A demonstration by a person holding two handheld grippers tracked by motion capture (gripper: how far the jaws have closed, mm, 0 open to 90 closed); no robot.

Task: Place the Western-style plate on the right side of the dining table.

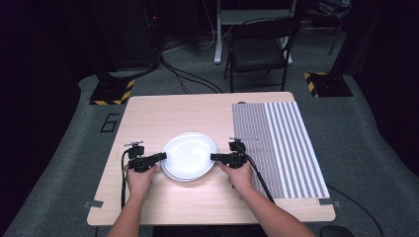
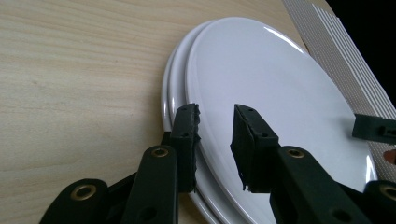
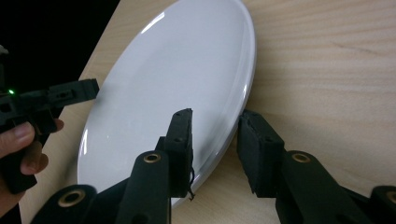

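Two white plates [image 1: 190,155] lie stacked at the middle of the wooden table [image 1: 163,113]. My left gripper [image 1: 163,156] reaches in from the left. In the left gripper view, my left gripper [image 2: 215,116] is shut on the top plate [image 2: 261,70] at its near rim, one jaw under the edge and one over the face. The lower plate [image 2: 168,93] peeks out beneath. My right gripper [image 1: 213,157] meets the opposite rim. In the right gripper view, my right gripper [image 3: 215,121] stands astride the rim of the top plate [image 3: 177,70], open, its outer pad just off the edge.
A grey and white striped mat [image 1: 279,148] covers the table's right part, close by my right hand. A black chair [image 1: 259,49] stands on the floor beyond the far edge. Bare wood [image 2: 70,70] spreads left of the plates.
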